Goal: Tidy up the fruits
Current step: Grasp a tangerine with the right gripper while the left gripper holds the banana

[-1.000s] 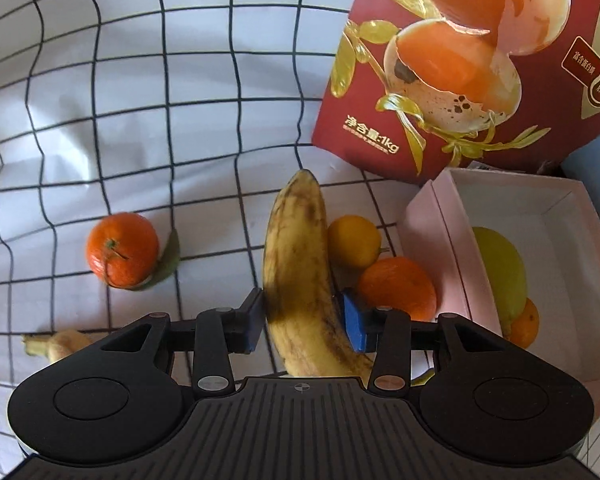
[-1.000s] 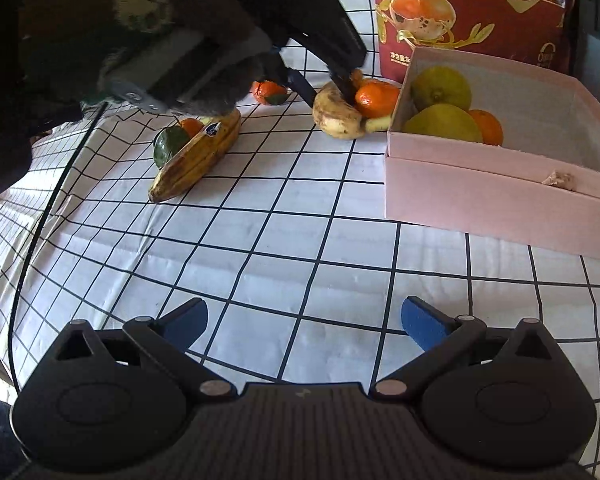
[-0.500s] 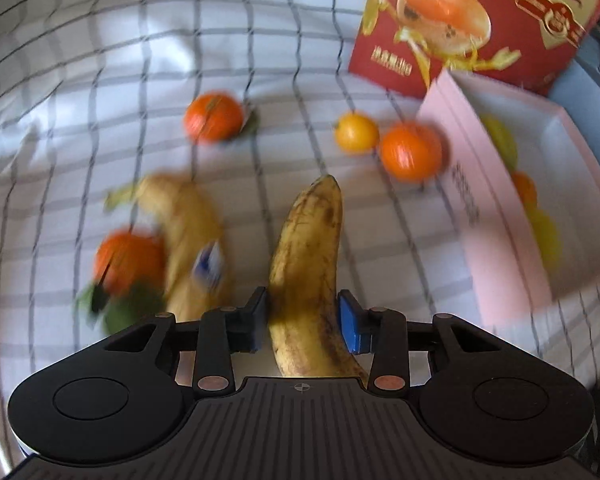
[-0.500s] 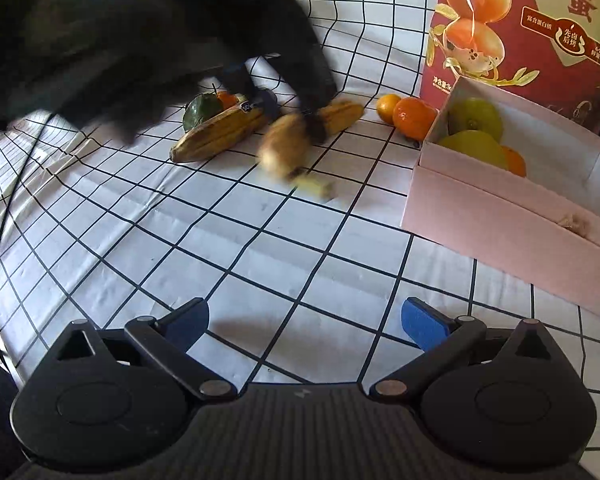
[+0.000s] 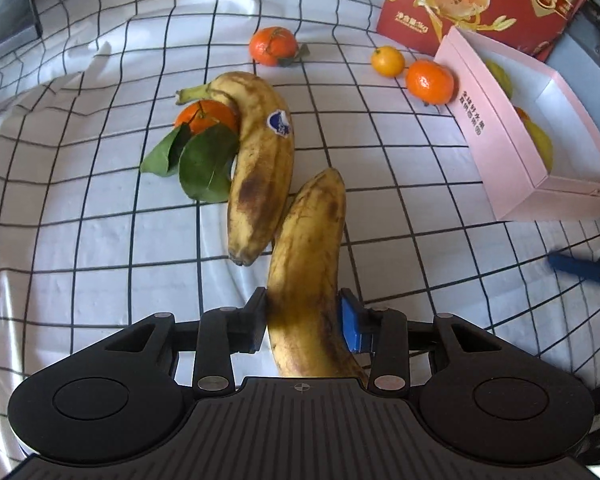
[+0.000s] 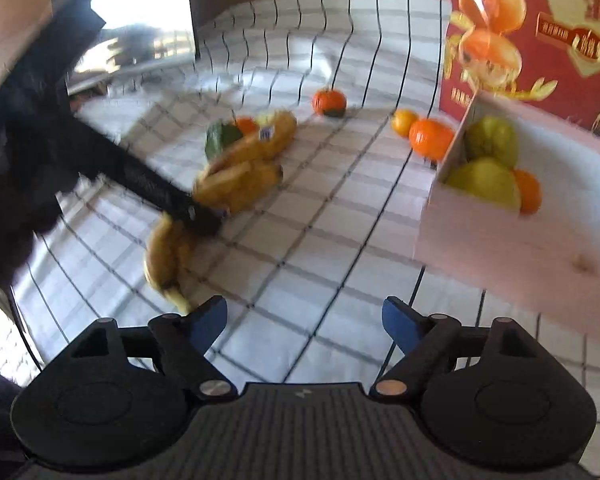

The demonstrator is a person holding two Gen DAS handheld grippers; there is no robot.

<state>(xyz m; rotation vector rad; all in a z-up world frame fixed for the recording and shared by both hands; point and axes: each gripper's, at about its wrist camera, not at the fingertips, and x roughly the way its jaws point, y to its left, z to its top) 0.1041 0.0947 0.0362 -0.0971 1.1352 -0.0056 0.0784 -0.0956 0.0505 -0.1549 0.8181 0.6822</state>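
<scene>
The left gripper [image 5: 303, 320] holds a spotty brown-yellow banana [image 5: 310, 264] at the frame's bottom middle, its jaws opening; its long side points up. The empty right gripper [image 6: 304, 320] is closing

Left wrist view: sharp, bright daylight from upper left, soft shadows on the checked cloth [image 5: 100, 240], grid lines bowed by fisheye. Right wrist view: motion-blurred throughout, with window glare [image 6: 140, 12] upper left.

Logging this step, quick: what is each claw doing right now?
Left claw: holding the brown-spotted yellow banana, jaws easing open.
Right claw: open, jaws closing, nothing between them.
</scene>
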